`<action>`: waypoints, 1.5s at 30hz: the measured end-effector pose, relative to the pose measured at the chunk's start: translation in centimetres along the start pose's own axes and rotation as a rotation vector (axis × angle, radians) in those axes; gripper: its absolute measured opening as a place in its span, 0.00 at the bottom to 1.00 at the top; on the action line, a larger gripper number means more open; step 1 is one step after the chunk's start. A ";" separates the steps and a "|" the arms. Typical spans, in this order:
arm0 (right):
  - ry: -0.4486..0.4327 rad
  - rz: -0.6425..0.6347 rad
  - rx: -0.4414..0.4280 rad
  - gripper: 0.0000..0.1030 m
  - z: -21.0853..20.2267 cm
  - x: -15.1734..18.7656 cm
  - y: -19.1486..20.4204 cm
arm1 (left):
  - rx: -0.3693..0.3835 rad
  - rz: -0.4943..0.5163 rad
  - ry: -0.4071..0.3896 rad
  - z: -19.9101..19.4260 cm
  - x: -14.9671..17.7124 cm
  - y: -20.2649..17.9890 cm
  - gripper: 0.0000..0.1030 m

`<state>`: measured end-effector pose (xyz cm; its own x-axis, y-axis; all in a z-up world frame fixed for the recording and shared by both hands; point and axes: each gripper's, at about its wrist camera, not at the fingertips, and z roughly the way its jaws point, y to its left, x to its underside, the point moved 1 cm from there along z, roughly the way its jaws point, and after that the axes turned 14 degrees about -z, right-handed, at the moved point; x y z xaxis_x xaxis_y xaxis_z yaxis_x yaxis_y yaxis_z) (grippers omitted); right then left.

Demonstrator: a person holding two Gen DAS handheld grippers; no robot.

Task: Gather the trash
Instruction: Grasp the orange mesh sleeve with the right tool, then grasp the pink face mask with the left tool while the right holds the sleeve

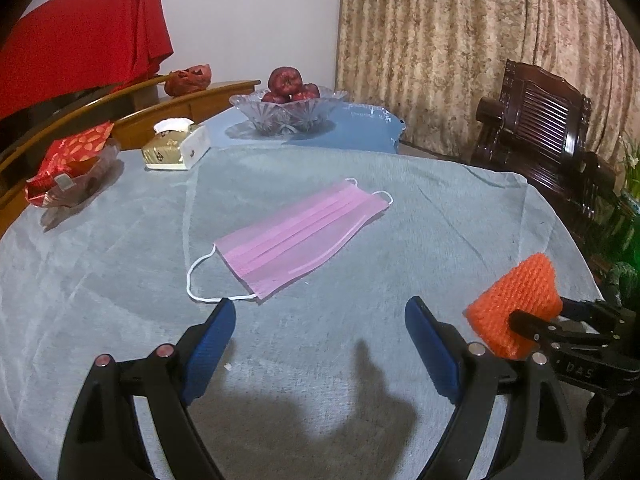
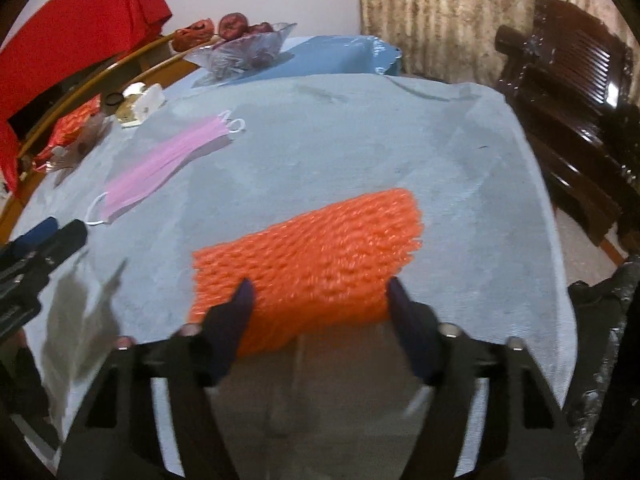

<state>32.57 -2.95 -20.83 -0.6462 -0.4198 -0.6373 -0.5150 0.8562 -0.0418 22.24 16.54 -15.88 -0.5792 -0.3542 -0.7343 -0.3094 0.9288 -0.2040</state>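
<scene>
Orange foam net (image 2: pixel 308 264) is pinched by the right hand-held gripper (image 2: pixel 316 292); it could be dropped if crushed. Left hand-held gripper (image 1: pixel 320 312) is held wide open, empty, below the pink mask (image 1: pixel 300 240).

A lived-in home sitting or dining room: a table draped in pale grey-blue cloth (image 1: pixel 400 208) stands before heavy beige patterned curtains (image 1: pixel 460 52) and a carved dark-wood armchair (image 1: pixel 536 128). On the table, a cut-glass bowl (image 1: pixel 288 114) holds dark red apples (image 1: pixel 284 80), beside a gold-and-white tissue box (image 1: pixel 176 146). A red cloth (image 1: pixel 80 32) hangs over curved wooden furniture (image 1: pixel 168 114) against the plain white wall.
</scene>
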 end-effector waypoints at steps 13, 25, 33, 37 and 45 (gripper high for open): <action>-0.081 -0.022 -0.075 0.21 -0.7 -2.2 0.9 | -0.005 -0.010 -0.010 1.3 -1.5 0.2 0.83; -0.103 -0.012 -0.069 0.21 1.2 -5.0 0.0 | -0.047 -0.027 0.065 8.6 -4.9 -0.1 0.83; -0.099 -0.005 -0.073 0.21 2.0 -5.4 -0.1 | -0.087 -0.039 0.191 12.2 -4.7 0.1 0.82; -0.097 -0.001 -0.077 0.21 2.3 -5.3 -0.2 | -0.093 -0.050 0.185 12.6 -5.1 0.3 0.74; -0.105 -0.005 -0.082 0.21 1.5 -5.2 -0.3 | -0.021 -0.086 0.172 12.1 -5.9 0.4 0.01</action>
<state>36.98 -0.53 -18.66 -0.5834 -0.3863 -0.7145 -0.5652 0.8248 0.0155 34.62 20.33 -19.50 -0.6699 -0.4469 -0.5930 -0.3777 0.8926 -0.2461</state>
